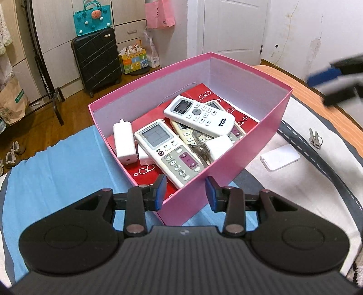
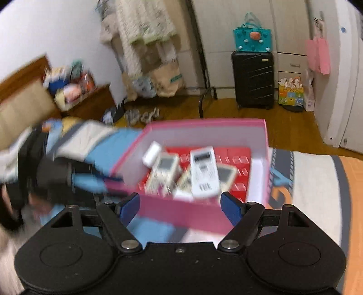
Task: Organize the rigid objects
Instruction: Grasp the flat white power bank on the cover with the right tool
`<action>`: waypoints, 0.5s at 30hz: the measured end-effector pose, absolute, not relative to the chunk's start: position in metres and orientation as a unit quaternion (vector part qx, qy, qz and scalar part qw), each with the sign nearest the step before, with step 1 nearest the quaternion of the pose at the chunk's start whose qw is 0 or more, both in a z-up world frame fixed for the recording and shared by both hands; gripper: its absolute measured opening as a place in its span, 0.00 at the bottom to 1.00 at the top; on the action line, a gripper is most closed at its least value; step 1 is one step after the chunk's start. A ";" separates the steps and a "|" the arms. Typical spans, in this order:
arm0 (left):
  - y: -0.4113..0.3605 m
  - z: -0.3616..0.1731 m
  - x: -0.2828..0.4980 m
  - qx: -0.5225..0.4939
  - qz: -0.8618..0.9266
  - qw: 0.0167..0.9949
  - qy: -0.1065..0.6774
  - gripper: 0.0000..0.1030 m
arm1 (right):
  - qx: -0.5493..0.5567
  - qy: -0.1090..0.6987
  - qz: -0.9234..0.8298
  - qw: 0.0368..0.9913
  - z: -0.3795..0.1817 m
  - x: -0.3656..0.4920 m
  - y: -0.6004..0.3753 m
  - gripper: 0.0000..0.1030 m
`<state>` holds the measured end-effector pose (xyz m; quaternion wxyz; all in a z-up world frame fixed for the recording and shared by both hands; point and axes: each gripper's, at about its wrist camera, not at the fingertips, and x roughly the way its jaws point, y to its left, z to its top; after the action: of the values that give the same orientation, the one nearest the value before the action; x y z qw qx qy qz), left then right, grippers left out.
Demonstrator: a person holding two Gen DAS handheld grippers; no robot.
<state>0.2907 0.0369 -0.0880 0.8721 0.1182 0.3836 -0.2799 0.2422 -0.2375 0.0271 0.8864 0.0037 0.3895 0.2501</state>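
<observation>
A pink box (image 1: 245,156) stands on the bed and holds a white TCL remote (image 1: 199,115), a second remote (image 1: 169,151), a third one under them, a white charger (image 1: 123,141), a small white adapter (image 1: 221,145) and keys (image 1: 200,151). My left gripper (image 1: 185,192) is open and empty, its jaws astride the box's near corner. My right gripper (image 2: 180,207) is open and empty, just in front of the box (image 2: 181,212); that view is blurred. It shows blurred at the left wrist view's right edge (image 1: 335,77). A white flat device (image 1: 280,157) and a pair of keys (image 1: 315,138) lie on the bed right of the box.
The bed has a blue sheet (image 1: 56,172) and a grey and white cover (image 1: 317,172). A black suitcase (image 1: 96,60) with a teal bag (image 1: 93,19) on it stands by the wardrobe. A wooden bed frame (image 1: 295,84) runs along the right.
</observation>
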 end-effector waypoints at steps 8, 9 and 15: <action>0.033 -0.089 0.291 0.123 -0.273 0.872 0.387 0.37 | -0.057 0.454 0.269 0.847 -0.034 0.235 -0.252 0.81; 0.033 -0.089 0.292 0.120 -0.273 0.872 0.388 0.37 | -0.066 0.459 0.266 0.845 -0.042 0.237 -0.253 0.81; 0.033 -0.090 0.292 0.120 -0.272 0.872 0.388 0.37 | -0.091 0.460 0.247 0.848 -0.081 0.240 -0.256 0.81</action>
<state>0.2923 0.0332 -0.0900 0.8721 0.1201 0.3884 -0.2723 0.2404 -0.2560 -0.0809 0.8480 -0.0915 0.4602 0.2465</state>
